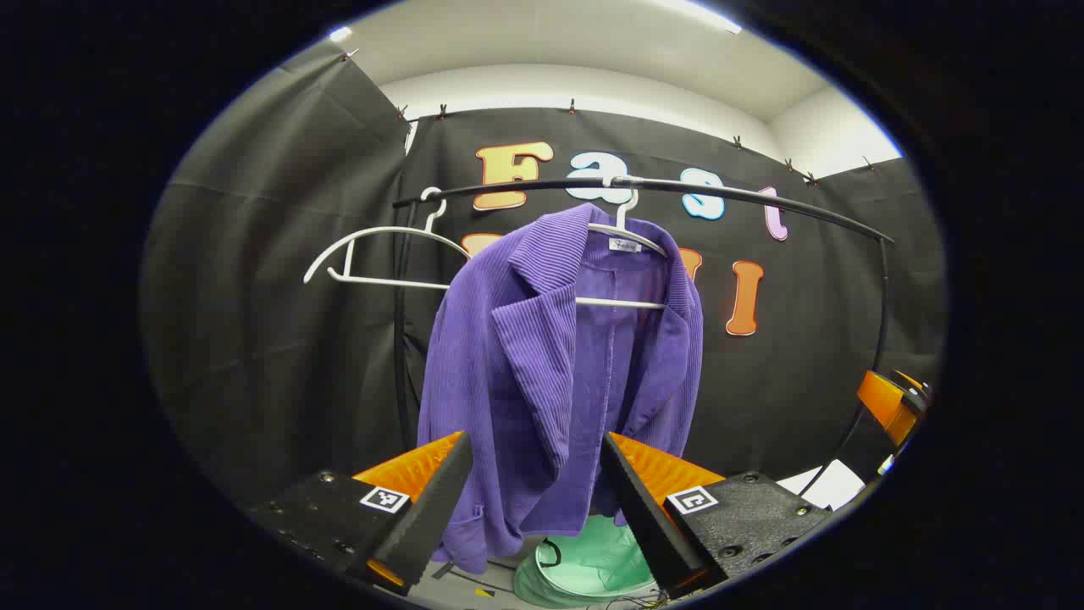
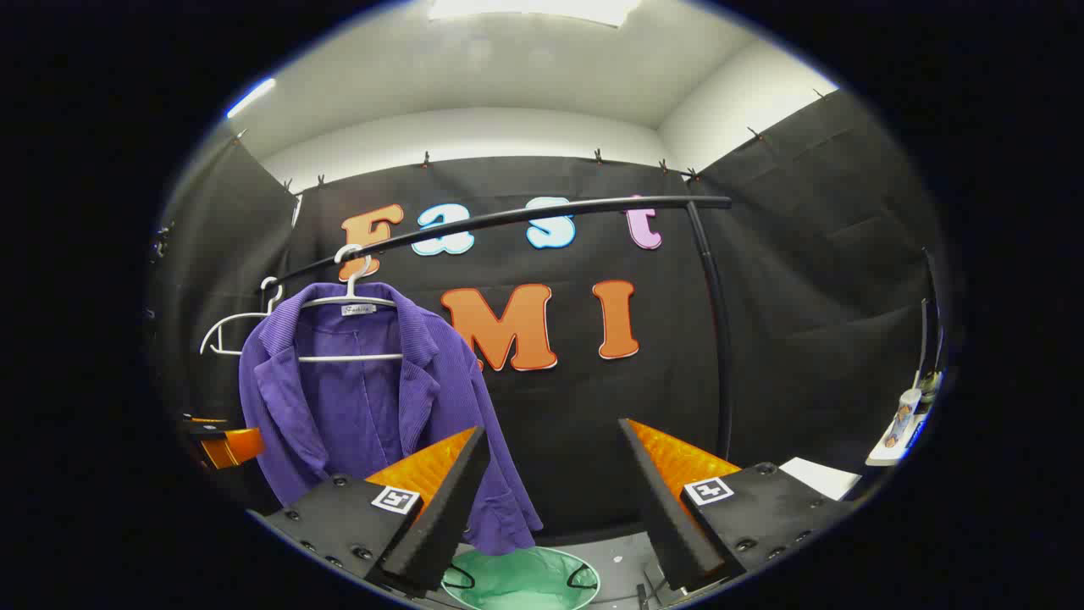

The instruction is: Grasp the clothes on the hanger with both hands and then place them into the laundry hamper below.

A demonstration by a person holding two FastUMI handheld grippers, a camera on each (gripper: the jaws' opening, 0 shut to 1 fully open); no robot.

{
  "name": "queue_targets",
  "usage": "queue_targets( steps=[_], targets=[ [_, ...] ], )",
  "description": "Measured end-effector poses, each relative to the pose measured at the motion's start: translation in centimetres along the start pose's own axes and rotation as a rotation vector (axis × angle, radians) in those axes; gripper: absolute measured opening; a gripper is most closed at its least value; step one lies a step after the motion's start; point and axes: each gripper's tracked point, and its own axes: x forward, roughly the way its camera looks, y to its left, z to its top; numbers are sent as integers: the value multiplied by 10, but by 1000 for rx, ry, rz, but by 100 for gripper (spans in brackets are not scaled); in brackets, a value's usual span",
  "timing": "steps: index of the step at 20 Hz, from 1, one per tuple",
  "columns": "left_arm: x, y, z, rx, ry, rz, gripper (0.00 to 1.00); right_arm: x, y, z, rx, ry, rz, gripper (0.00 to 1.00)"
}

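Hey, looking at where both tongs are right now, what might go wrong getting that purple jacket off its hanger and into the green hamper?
1. The purple jacket hangs on a white hanger hooked over the rail; pulling down may drag the hanger along.
2. The right tongs face the bare wall beside the jacket, so they may close on nothing.
3. The green hamper sits partly offset from the hem, so the jacket may drape over its rim.
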Motion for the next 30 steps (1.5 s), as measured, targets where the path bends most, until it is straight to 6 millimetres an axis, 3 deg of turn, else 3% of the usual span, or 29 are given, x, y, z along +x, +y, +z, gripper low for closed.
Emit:
queue_targets(
  steps=[8,14,17,22,23,30],
  targets=[
    [-4,3,4,-20,-11,-8,96,-10,3,7,-4,-29,-3,98],
    [-1,2,10,-15,-28,-1,92,-2,7,5,-1,-41,15,98],
    [2,-6,13,-23,-40,16,92,13,0,7,-3,-42,37,98],
    [8,-23,19,-14,-52,81,95,47,7,5,14,-2,137,98],
    [9,-29,20,-7,-53,84,93,52,11,5,16,9,165,89],
    [16,-53,12,1,-37,136,93,85,57,-3,61,26,358,89]
  ],
)
